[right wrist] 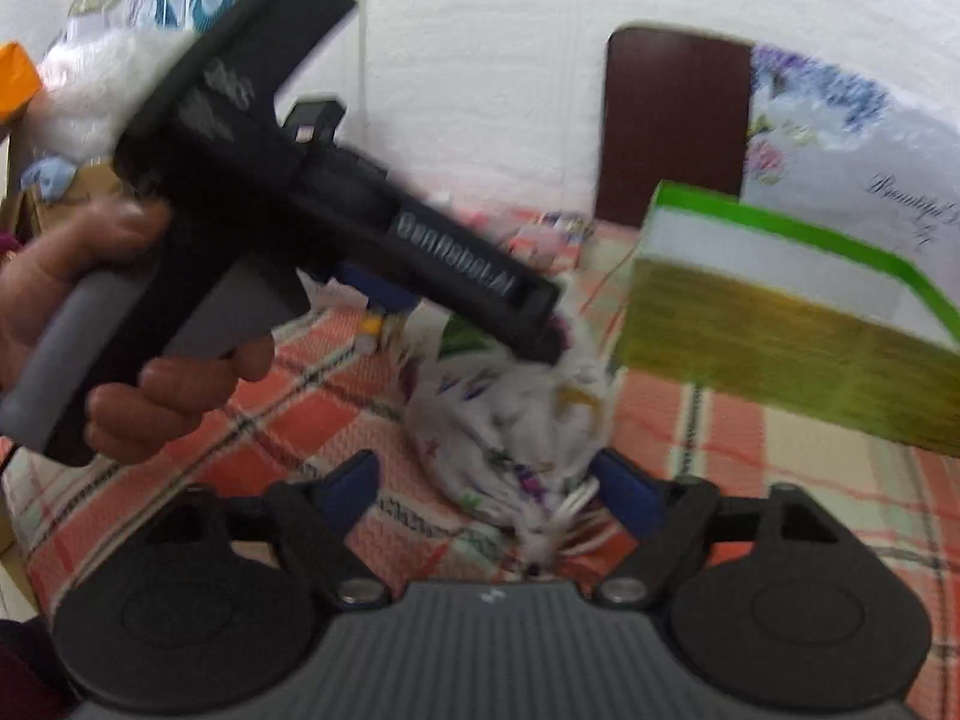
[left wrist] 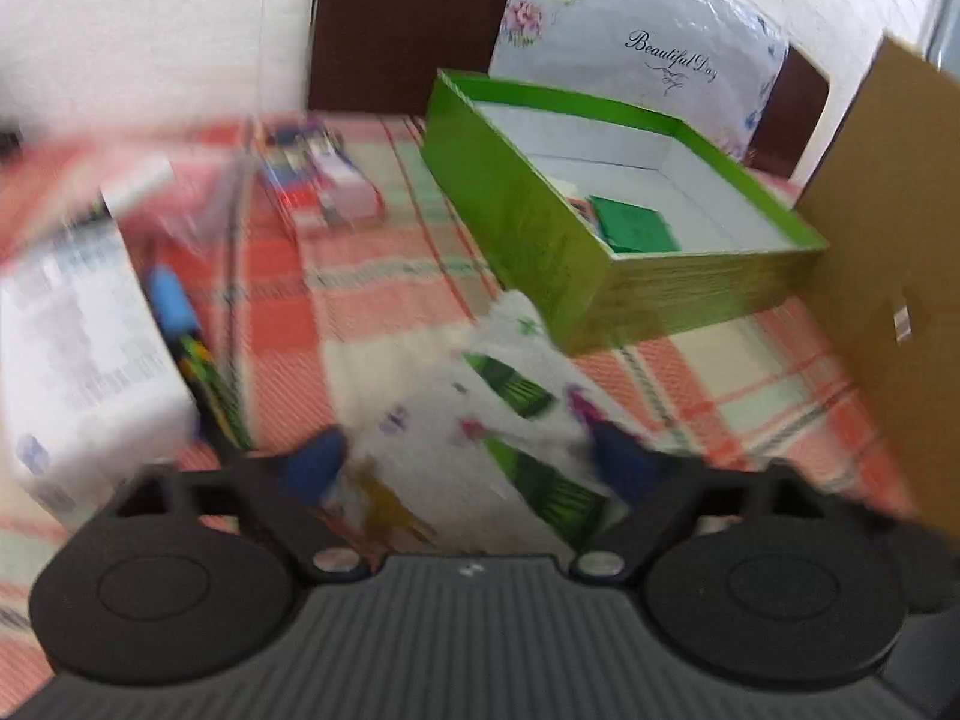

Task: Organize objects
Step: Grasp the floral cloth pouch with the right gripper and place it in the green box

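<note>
Left tool has its blue pads spread wide, and between them sits a crumpled white printed bag, pads pressing on either flank of it as far as the blur allows. From the right wrist view the same bag lies bunched on the checked red-and-cream tabletop, with the left tool's black body slanting down onto its top, gripped by the left hand. Right tool stands apart, blue fingers open on both sides of the bag's near end, where thin white strands stick out; whether either pad touches the bag I cannot tell. Just beyond the bag, toward the tabletop's far right side, sits the open green box, white inside, a dark green flat packet lying on its floor. A brown cardboard panel stands at the right edge. On the left side, a white carton and a blue-capped item beside it, blurred. Behind the box, a floral plastic-wrapped bundle rests against a dark chair back.
</note>
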Available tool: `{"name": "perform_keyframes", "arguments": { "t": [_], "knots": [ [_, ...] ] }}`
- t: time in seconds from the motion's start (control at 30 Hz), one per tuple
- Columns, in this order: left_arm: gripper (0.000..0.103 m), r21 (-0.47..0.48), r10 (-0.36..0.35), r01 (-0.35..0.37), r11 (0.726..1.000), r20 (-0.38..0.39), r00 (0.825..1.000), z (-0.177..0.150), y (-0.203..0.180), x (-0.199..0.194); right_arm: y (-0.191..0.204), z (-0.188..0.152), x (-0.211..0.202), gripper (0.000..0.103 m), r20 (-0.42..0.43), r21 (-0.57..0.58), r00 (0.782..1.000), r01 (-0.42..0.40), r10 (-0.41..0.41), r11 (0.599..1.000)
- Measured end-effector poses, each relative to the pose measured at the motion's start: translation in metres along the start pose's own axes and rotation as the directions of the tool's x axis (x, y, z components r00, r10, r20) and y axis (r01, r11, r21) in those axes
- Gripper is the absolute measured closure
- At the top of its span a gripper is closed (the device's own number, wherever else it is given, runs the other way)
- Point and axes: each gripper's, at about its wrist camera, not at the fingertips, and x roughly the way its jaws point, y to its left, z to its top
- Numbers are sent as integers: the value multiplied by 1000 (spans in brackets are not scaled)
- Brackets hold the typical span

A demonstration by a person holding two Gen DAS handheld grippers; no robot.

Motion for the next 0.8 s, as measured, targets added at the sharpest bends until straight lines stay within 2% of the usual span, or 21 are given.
{"name": "perform_keyframes", "arguments": {
  "t": [0.03, 0.07, 0.13, 0.2, 0.27, 0.33, 0.37, 0.43, 0.47, 0.5, 0.53, 0.57, 0.63, 0.7, 0.77, 0.8],
  "knots": [
    [34, -31, 8, -8, 999, 7, 1000, 1, 0, -7, -2, 2, -3, 56, 17, 6, 1000, -7, 7, 1000],
    [41, -22, 10, -9, 1000, 27, 1000, 2, -5, -18, -4, 5, -9, 64, 39, 20, 999, -27, 26, 999],
    [42, 22, -5, 3, 1000, 88, 996, 8, -21, -44, -7, 8, -26, 65, 120, 32, 992, -34, 30, 999],
    [42, 92, -26, 10, 996, 174, 984, 21, -43, -66, -8, 14, -44, 65, 225, 0, 974, 27, -26, 1000],
    [42, 163, -57, 17, 987, 243, 968, 41, -66, -76, -18, 24, -55, 65, 314, 2, 944, 105, -101, 994],
    [42, 220, -96, 36, 975, 271, 958, 64, -90, -70, -37, 34, -55, 65, 359, 21, 916, 185, -181, 982],
    [42, 239, -110, 44, 970, 270, 957, 77, -102, -62, -49, 39, -52, 65, 362, 39, 905, 223, -222, 974],
    [33, 256, -114, 42, 966, 274, 955, 99, -126, -41, -77, 49, -40, 64, 358, 90, 883, 292, -304, 952],
    [16, 261, -105, 30, 965, 280, 954, 106, -139, -28, -91, 54, -29, 61, 349, 111, 869, 334, -352, 936],
    [9, 271, -87, 6, 963, 289, 953, 112, -150, -14, -103, 58, -15, 57, 326, 126, 856, 381, -401, 916],
    [9, 286, -52, -37, 958, 298, 953, 114, -160, 1, -115, 62, 2, 45, 285, 135, 842, 437, -457, 889],
    [12, 297, 2, -93, 950, 293, 956, 113, -170, 17, -129, 65, 20, 42, 230, 137, 834, 482, -501, 866],
    [20, 304, 86, -168, 938, 263, 961, 105, -177, 36, -150, 64, 37, 46, 126, 174, 848, 492, -515, 853],
    [21, 297, 80, -152, 943, 239, 968, 91, -171, 38, -154, 54, 24, 45, 161, 250, 863, 433, -478, 866],
    [21, 302, 103, -177, 937, 245, 964, 79, -165, 35, -146, 45, 14, 37, 182, 249, 860, 429, -477, 868],
    [21, 299, 120, -192, 935, 242, 963, 74, -162, 32, -140, 41, 9, 37, 188, 243, 859, 430, -477, 870]
  ]
}}
